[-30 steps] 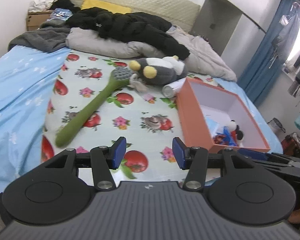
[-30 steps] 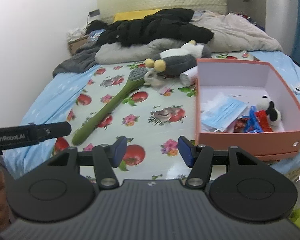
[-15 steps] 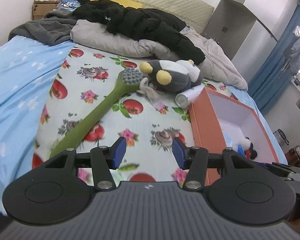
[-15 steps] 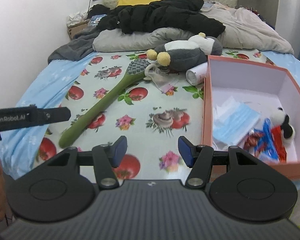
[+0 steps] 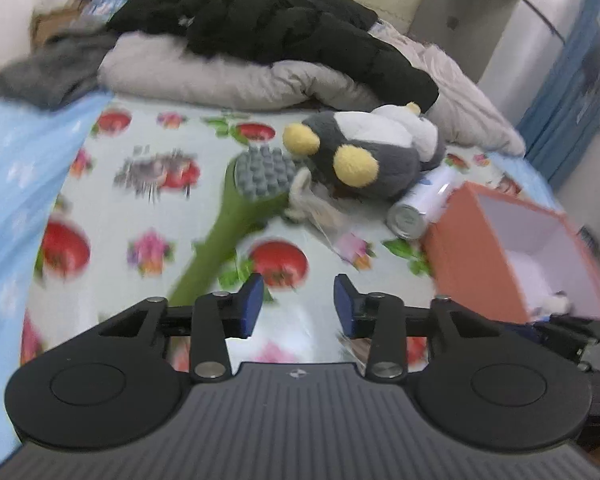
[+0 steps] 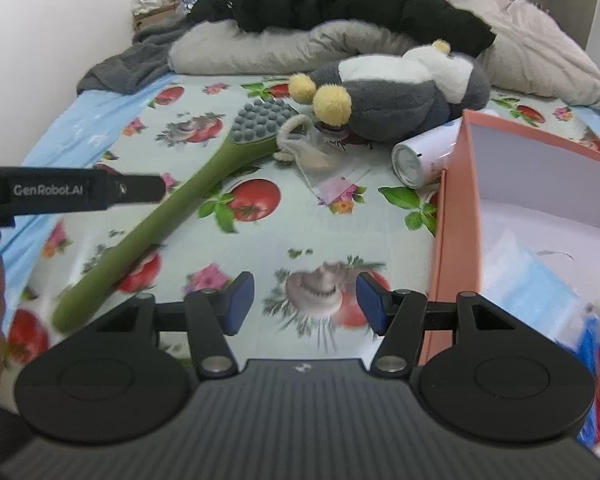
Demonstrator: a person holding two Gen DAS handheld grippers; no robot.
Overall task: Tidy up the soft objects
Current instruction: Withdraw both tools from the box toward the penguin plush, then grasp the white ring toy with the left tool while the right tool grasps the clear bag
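We log the left gripper (image 5: pixel 299 300) closing on nothing; the right gripper (image 6: pixel 305 302) hangs part open, empty. The plush (image 6: pixel 400 92) lies on the bed (image 6: pixel 260 240) beyond the brush (image 6: pixel 188 200), near the box (image 6: pixel 456 216).

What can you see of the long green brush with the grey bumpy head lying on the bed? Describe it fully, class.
The long green brush with a grey nubbed head lies flat and diagonal on the fruit-printed bedsheet. Its slim, matte handle looks rubbery and widens into an oval head covered with rounded grey studs, facing up. The head points toward the grey-and-white plush toy with yellow pompoms, beside a small drawstring pouch; whether they touch is unclear. Nothing grips it.
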